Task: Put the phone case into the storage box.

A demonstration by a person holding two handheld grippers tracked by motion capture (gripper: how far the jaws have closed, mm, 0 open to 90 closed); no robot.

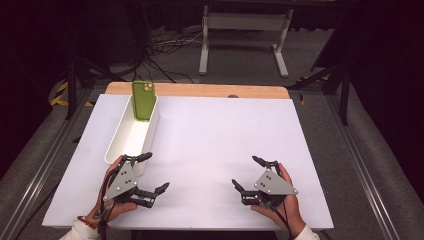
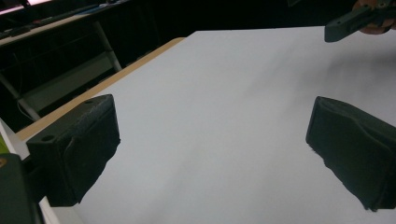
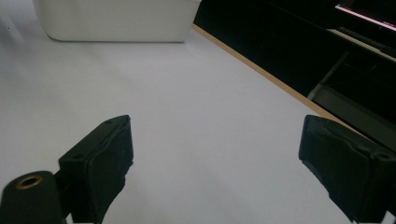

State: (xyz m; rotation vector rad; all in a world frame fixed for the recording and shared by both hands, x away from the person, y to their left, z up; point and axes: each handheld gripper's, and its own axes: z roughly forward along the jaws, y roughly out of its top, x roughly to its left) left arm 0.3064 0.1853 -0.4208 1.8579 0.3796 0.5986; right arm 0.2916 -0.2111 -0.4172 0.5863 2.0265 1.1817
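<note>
Phone point(image 1: 144, 100), green, is stood on end inside the far end of the white bin point(image 1: 120, 145), leaned against its far wall, at the far left of the bench point(image 1: 225, 145). Both tongs are held low near the bench's near edge, spread wide with nothing between the jaws: the left tongs point(image 1: 152, 172) just beside the bin's near end, the right tongs point(image 1: 247, 172) well apart from it. No grasp has been begun; the step in hand is judged to be the approach. A reach along the bin by the left tongs is called for next, with the phone's upper edges to be pinched.
</note>
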